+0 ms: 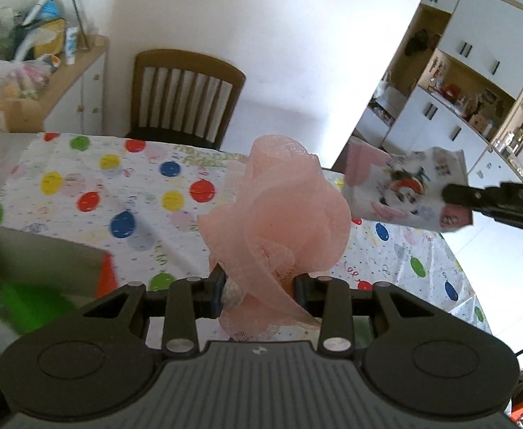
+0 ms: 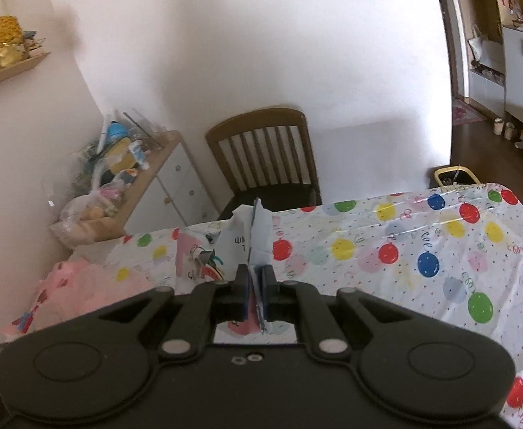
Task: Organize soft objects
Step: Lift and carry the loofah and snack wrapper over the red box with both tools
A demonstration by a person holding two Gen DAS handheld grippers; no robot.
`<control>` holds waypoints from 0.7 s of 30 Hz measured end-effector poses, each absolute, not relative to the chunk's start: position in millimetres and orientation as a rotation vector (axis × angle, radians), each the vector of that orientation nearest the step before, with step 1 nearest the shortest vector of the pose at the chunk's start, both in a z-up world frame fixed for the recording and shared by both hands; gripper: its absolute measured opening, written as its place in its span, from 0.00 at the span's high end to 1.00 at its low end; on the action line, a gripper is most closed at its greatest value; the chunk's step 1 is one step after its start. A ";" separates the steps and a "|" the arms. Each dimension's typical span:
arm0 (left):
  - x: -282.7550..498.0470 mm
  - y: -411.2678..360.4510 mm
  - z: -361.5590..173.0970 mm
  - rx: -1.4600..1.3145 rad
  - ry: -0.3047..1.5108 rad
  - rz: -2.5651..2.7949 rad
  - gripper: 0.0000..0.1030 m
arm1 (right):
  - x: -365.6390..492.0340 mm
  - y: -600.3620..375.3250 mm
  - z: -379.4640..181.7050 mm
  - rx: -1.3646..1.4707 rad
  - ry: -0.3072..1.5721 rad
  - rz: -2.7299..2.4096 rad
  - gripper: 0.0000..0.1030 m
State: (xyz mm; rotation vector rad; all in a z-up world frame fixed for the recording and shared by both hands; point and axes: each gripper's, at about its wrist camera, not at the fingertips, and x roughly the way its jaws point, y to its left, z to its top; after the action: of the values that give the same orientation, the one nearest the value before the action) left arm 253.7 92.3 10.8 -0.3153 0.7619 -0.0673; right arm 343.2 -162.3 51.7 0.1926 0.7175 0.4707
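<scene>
You hold both items clear above the table [image 2: 422,236]: left gripper [image 1: 258,286] clamped part-open on the pink mesh pouf [image 1: 275,214], right gripper [image 2: 254,282] pinched nearly closed on the printed pouch [image 2: 247,239]. Next, likely, each needs carrying to its place.

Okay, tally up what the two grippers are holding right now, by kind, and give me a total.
Pink mesh bath pouf, in the left gripper: 1
Printed soft packet, in the right gripper: 1
Total: 2

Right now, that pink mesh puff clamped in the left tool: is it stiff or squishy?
Probably squishy: the pink mesh puff bulges in loose ruffles above the left tool. Likely very light, being open netting. It seems unlikely to slip, since its folds bunch between the pads.
</scene>
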 end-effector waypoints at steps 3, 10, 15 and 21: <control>236.3 105.2 23.7 -0.321 0.753 -0.047 0.66 | 325.6 -155.7 59.2 0.196 0.717 0.497 0.94; 192.7 145.1 48.5 -0.325 0.717 0.040 0.66 | 292.4 -121.3 71.4 0.201 0.721 0.594 0.94; 164.2 174.5 55.8 -0.319 0.705 0.115 0.66 | 275.7 -84.2 74.7 0.206 0.733 0.671 0.94; 137.6 212.1 55.3 -0.339 0.683 0.219 0.66 | 262.3 -35.1 66.2 0.225 0.762 0.740 0.94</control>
State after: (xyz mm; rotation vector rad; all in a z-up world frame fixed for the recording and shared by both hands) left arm 137.6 212.1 55.3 -0.3387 0.6827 0.2191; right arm 262.3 -35.1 66.2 0.2246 0.7623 0.7404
